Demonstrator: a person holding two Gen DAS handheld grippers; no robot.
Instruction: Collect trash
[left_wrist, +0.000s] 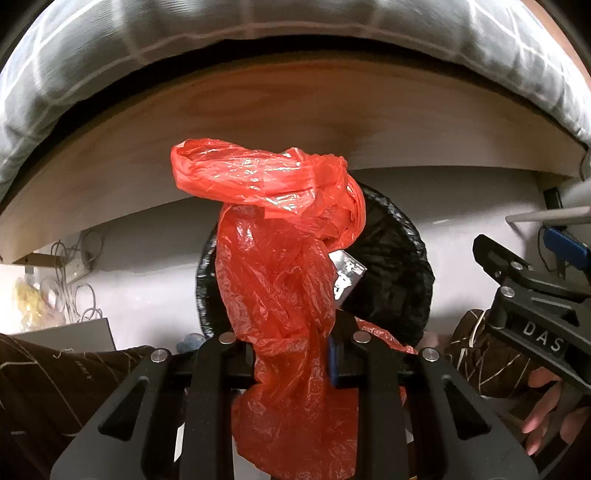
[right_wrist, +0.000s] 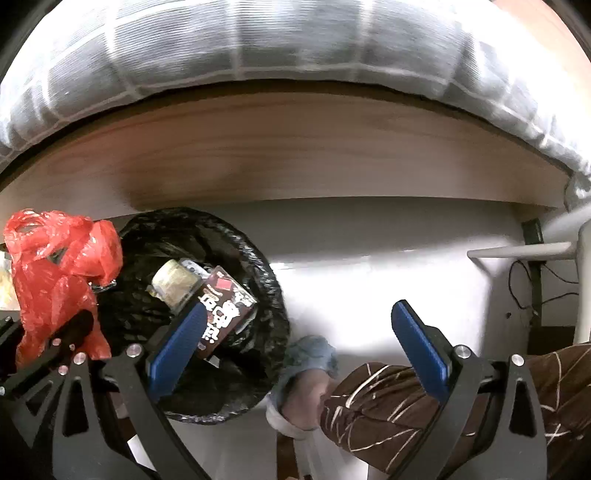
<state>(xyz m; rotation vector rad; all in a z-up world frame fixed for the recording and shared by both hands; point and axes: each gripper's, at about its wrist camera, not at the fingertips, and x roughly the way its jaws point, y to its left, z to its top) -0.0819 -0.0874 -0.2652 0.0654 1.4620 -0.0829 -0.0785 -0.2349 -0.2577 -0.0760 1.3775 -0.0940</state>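
The left gripper (left_wrist: 291, 354) is pinched nearly closed on a red bag (left_wrist: 280, 266), which hangs crumpled from between its fingers directly above the bin (left_wrist: 399, 258), a round can lined with black plastic that stands on the pale floor (right_wrist: 369, 280) beside the bed. The step in hand looks like dropping the bag into the bin. To do it well, the left gripper should keep the bag centred over the opening, come low enough that the loose upper folds clear the rim rather than drape over it, and only then let go; thin film like this tends to cling to the pads and catch air, so a small shake may be needed. The right gripper (right_wrist: 295, 332) stands wide with nothing between its blue pads, hovering over the floor at the bin's right edge. Already in the bin lie a dark printed box (right_wrist: 225, 310) and a pale jar-like thing (right_wrist: 173, 284), so the bag must settle on top of them. Close by, the wooden bed frame (right_wrist: 295, 155) and grey checked bedding (right_wrist: 258, 48) overhang the floor behind the bin, leaving little room on that side. The person's leg in brown patterned trousers (right_wrist: 388, 398) and a foot in a blue slipper (right_wrist: 314, 354) sit just beside the bin, and the right gripper itself crowds the rim. A white bench leg (right_wrist: 524, 251) and cables (left_wrist: 74, 266) lie farther off, out of the way.
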